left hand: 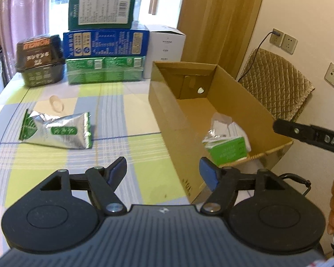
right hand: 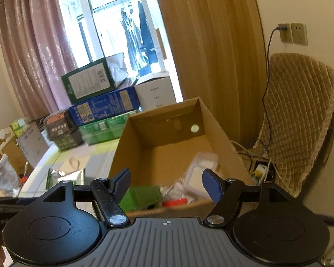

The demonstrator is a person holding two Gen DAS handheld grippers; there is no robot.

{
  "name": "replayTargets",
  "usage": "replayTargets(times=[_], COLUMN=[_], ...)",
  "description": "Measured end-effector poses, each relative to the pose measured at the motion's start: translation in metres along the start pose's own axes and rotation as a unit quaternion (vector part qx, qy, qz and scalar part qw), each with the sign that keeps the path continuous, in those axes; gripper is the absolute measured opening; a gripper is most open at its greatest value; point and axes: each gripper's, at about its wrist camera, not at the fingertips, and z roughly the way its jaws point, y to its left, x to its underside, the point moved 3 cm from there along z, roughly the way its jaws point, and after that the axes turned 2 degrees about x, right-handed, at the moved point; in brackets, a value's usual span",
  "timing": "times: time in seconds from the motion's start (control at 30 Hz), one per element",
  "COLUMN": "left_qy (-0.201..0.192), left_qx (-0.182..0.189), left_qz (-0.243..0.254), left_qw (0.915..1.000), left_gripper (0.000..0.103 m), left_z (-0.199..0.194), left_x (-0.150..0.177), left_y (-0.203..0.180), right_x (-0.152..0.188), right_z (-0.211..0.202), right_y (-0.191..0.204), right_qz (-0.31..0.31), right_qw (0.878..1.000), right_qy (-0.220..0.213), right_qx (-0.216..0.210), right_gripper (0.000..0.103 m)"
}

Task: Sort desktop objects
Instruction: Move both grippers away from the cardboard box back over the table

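We see a bench (left hand: pixel 127 120) under a green, blue and white checked cloth, backed by pink curtains (left hand: pixel 17 22) and a wooden door (left hand: pixel 216 22), with one open cardboard box (left hand: pixel 167 115) on its right side. One silver-green foil packet (left hand: pixel 55 131) lies flat left of the box, long axis running left to right, near three stacked cartons (left hand: pixel 104 51). Our left gripper (left hand: pixel 162 171) and right gripper (right hand: pixel 167 183) both hang with jaws apart, holding nothing

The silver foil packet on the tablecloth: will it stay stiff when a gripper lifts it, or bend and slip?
The silver foil packet looks crumpled and partly flattened, so it would probably flex and sag. Its glossy foil may slip between the pads. It lies flat, so rolling seems unlikely.
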Motion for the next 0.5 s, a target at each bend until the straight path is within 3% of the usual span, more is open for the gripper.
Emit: replayTargets(times=[0.5], left_qy=[0.002], left_qx=[-0.045], left_qz=[-0.020], left_qw=[0.9988], left_gripper=[0.089], left_z=[-0.044], left_x=[0.025], left_y=[0.048], right_x=[0.031], right_z=[-0.030], right_y=[0.049], right_qz=[-0.024], right_qw=[0.999], right_qy=[0.015], right_qx=[-0.027], right_gripper=[0.091])
